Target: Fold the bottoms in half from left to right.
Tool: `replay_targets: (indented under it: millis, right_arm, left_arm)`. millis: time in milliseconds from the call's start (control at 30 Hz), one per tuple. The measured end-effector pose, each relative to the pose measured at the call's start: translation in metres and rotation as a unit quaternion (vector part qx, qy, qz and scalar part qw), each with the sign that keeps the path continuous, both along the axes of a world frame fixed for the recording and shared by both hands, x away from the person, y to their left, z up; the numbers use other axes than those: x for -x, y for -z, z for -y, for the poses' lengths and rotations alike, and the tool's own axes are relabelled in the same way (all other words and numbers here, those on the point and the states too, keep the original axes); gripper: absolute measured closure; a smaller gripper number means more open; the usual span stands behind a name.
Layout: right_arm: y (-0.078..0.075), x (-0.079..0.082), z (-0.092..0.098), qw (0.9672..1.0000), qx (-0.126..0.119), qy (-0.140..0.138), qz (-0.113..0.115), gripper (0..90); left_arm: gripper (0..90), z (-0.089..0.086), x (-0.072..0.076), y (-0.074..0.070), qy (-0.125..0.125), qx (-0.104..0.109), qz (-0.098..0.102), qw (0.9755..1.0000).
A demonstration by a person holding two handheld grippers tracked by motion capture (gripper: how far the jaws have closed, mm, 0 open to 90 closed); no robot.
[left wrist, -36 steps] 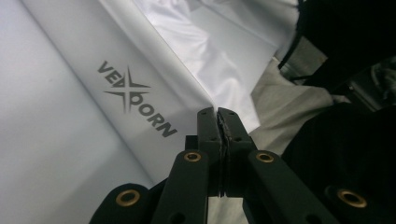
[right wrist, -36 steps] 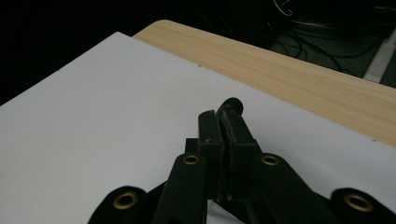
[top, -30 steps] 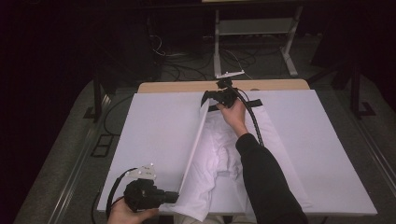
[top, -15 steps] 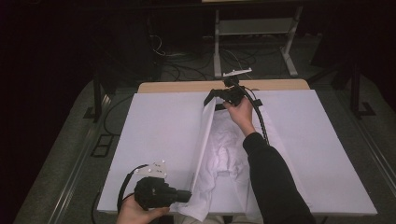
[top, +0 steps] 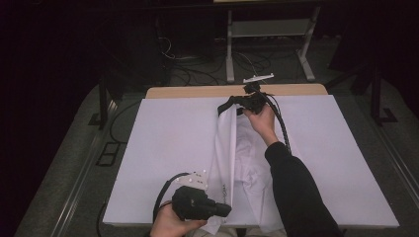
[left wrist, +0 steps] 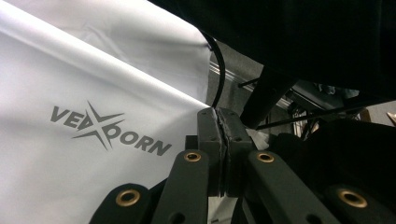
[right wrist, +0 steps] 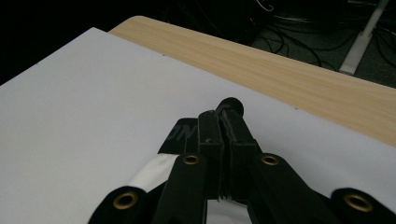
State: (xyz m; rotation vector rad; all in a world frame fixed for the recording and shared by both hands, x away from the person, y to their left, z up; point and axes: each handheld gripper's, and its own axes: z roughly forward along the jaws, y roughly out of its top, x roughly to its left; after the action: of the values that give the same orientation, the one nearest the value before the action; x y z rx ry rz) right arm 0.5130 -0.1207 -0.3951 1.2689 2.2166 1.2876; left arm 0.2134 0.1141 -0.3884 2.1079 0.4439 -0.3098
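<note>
A white garment (top: 249,163) with a black band (top: 225,105) at its far end lies stretched lengthwise down the middle of the white-covered table (top: 163,143). My left gripper (top: 226,210) is at the front edge, shut on the garment's near edge; in the left gripper view its jaws (left wrist: 223,154) are pressed together beside white cloth (left wrist: 70,93) printed with a grey logo (left wrist: 109,130). My right gripper (top: 239,103) is at the far end, shut on the garment by the black band (right wrist: 180,133), jaws (right wrist: 223,140) together. A raised fold (top: 225,148) runs between the two grippers.
A bare wooden strip (top: 197,92) borders the table's far edge. Behind it on the dark floor are cables (top: 197,69) and a white stand (top: 269,29). A small white part (top: 258,78) lies just past the far edge. A dark sleeve (top: 296,192) crosses the garment's right side.
The left gripper has moved right along the front edge, carrying the garment's near edge with it. The right gripper has shifted a little right, and the raised fold has swung rightward.
</note>
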Motion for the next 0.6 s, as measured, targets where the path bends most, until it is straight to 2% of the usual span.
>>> replay_targets:
  millis: [267, 600]
  right_arm:
    - [-0.008, 0.002, 0.014, 1.0, 0.002, -0.001, 0.008, 86.0]
    - [-0.01, 0.001, 0.027, 0.9999, 0.007, -0.008, 0.004, 86.0]
  left_arm:
    - [87.3, 0.018, -0.003, -0.001, 0.014, -0.005, -0.002, 0.9999]
    - [87.3, 0.039, -0.006, 0.0, 0.033, -0.011, -0.004, 0.9994]
